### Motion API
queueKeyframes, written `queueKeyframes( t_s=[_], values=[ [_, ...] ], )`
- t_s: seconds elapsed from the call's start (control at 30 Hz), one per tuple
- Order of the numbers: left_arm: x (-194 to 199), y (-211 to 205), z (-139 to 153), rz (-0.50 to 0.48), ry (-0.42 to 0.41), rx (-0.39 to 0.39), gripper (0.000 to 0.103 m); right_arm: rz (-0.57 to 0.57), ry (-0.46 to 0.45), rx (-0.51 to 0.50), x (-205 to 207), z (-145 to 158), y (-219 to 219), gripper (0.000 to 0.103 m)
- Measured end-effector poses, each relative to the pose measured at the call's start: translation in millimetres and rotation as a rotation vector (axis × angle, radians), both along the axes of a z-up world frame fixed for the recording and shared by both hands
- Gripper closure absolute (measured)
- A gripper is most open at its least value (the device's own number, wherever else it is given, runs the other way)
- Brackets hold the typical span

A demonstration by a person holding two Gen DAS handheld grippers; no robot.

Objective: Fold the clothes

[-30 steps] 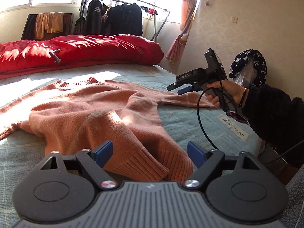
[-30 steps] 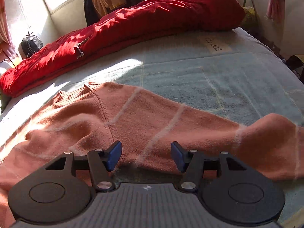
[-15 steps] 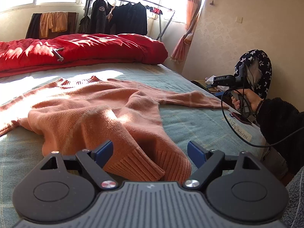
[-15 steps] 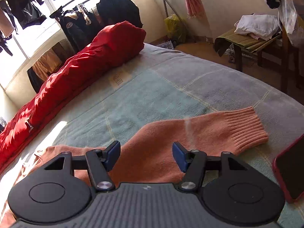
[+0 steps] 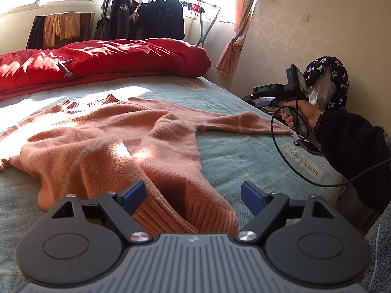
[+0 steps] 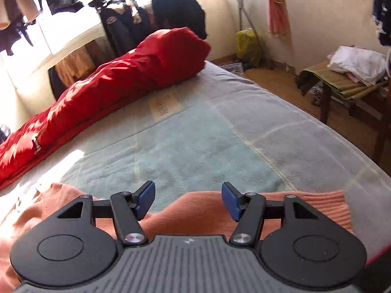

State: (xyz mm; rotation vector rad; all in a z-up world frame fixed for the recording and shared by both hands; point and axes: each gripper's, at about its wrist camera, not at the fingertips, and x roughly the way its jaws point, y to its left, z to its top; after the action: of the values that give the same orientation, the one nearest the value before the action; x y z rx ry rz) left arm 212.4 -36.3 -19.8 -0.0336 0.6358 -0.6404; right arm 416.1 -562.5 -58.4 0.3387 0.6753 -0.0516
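- Sunlit bedroom: a bed [image 5: 244, 156] with a pale blue-green cover fills both views, and a window runs behind it.
- A red quilt [image 5: 102, 61] lies bunched along the far side of the bed; dark jackets hang on a rack [image 5: 171, 12] behind it.
- A salmon sweater [image 5: 97, 141] lies spread on the cover, collar toward the quilt, its body rumpled and partly doubled over.
- One sleeve [image 5: 239, 124] stretches flat toward the right edge of the bed; its ribbed cuff [image 6: 334, 207] shows in the right wrist view.
- The left gripper [image 5: 193, 196] hovers low over the ribbed hem of the sweater, jaws spread wide, with the hem between the blue pads and no pinch on it.
- The right gripper [image 6: 188, 201] sits just above the sleeve, near the cuff, jaws also spread and holding nothing.
- In the left wrist view a hand [image 5: 303, 114] in a dark fleece sleeve holds the right gripper's handle by the bed's right edge, a black cable looping down from it.
- A dark phone [image 5: 309, 146] lies on the cover just beside that hand, near a printed label.
- A wooden stool [image 6: 352, 92] stacked with folded cloth stands on the floor beyond the bed.
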Motion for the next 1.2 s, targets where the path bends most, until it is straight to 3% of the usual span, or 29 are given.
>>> queueKeyframes(
  t_s=[0.17, 0.3, 0.37, 0.43, 0.47, 0.57, 0.7, 0.8, 0.87, 0.93, 1.0, 1.2],
  values=[
    [0, -3, -1, -0.003, 0.003, 0.009, 0.018, 0.317, 0.142, -0.17, 64, -12, 75, 0.038],
    [1, 1, -3, -0.01, 0.007, -0.001, 0.018, 0.43, 0.228, -0.273, 83, -34, 99, 0.039],
    [2, 2, -4, -0.009, 0.009, -0.004, 0.018, 0.477, 0.227, -0.293, 83, -41, 101, 0.042],
    [3, 1, -5, -0.009, 0.009, -0.009, 0.018, 0.494, 0.204, -0.297, 80, -39, 104, 0.066],
    [3, 0, -6, -0.009, 0.008, -0.01, 0.018, 0.502, 0.192, -0.299, 79, -38, 105, 0.092],
    [4, -1, -5, -0.007, 0.006, -0.016, 0.018, 0.453, 0.138, -0.353, 82, -31, 112, 0.092],
    [2, 2, -2, -0.004, 0.002, -0.027, 0.018, 0.327, 0.096, -0.349, 94, -27, 109, 0.091],
    [1, 4, 0, -0.002, -0.001, -0.036, 0.018, 0.259, 0.097, -0.259, 89, -20, 93, 0.077],
    [0, 6, 1, -0.001, -0.003, -0.041, 0.018, 0.206, 0.077, -0.23, 73, -11, 78, 0.067],
    [-1, 7, 2, 0.001, -0.005, -0.047, 0.018, 0.145, 0.072, -0.193, 53, -4, 61, 0.063],
    [-2, 8, 4, -0.002, -0.007, -0.053, 0.018, 0.085, 0.053, -0.112, 25, 3, 37, 0.055],
    [-9, 7, 7, -0.015, -0.008, -0.066, 0.018, -0.086, 0.059, 0.008, -43, 2, -24, 0.053]
  ],
)
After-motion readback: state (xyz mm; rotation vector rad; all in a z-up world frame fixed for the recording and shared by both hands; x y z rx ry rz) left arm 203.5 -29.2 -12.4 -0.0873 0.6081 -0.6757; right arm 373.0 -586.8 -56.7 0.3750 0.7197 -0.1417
